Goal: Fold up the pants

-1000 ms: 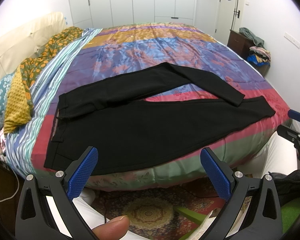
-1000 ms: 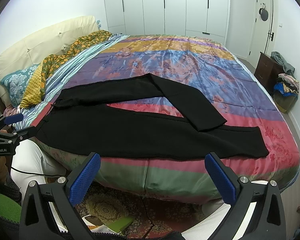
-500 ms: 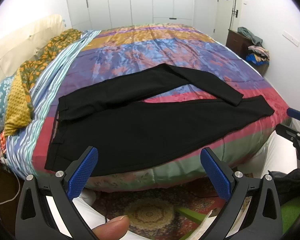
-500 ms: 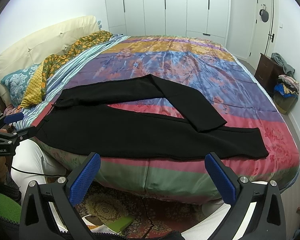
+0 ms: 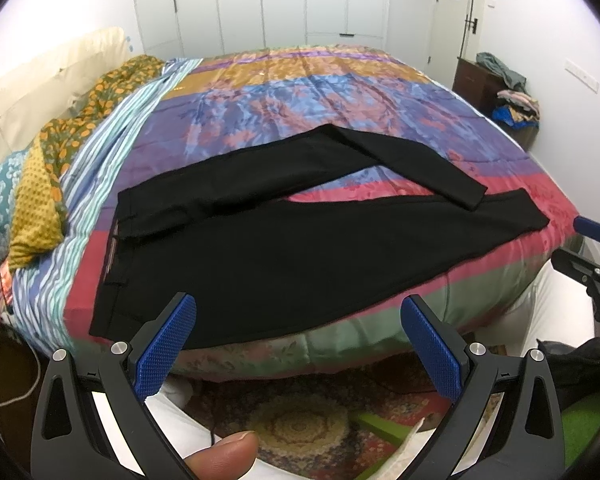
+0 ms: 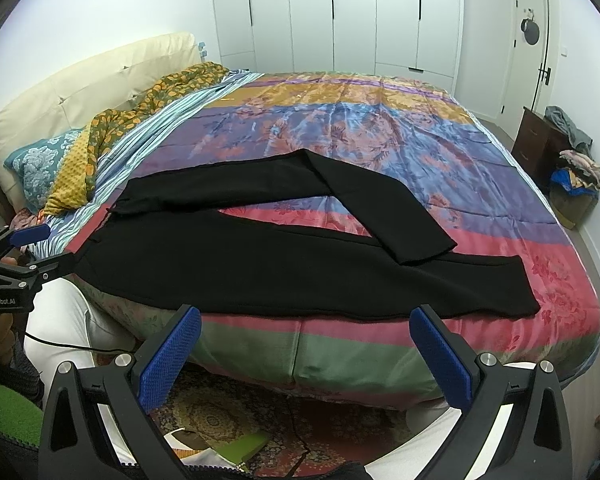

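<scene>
Black pants (image 5: 284, 248) (image 6: 260, 256) lie spread on the colourful bed cover, waistband to the left, one leg running along the near edge. The other leg is bent back over so its cuff (image 6: 424, 250) rests on the near leg. My left gripper (image 5: 296, 320) hangs open below the bed's near edge, close to the waist end, holding nothing. My right gripper (image 6: 304, 332) is open too, off the near edge under the near leg. Each gripper shows at the side of the other's view.
The bed (image 6: 340, 128) carries a patterned quilt, with pillows and a yellow-orange blanket (image 6: 112, 136) at the headboard on the left. A dark dresser with piled clothes (image 6: 560, 148) stands at the right wall. A patterned rug (image 5: 300, 420) lies below. A thumb (image 5: 224, 452) shows at the bottom.
The left wrist view has drifted slightly, so the bed sits a little lower in frame. The pants have not moved and both grippers stay open.
</scene>
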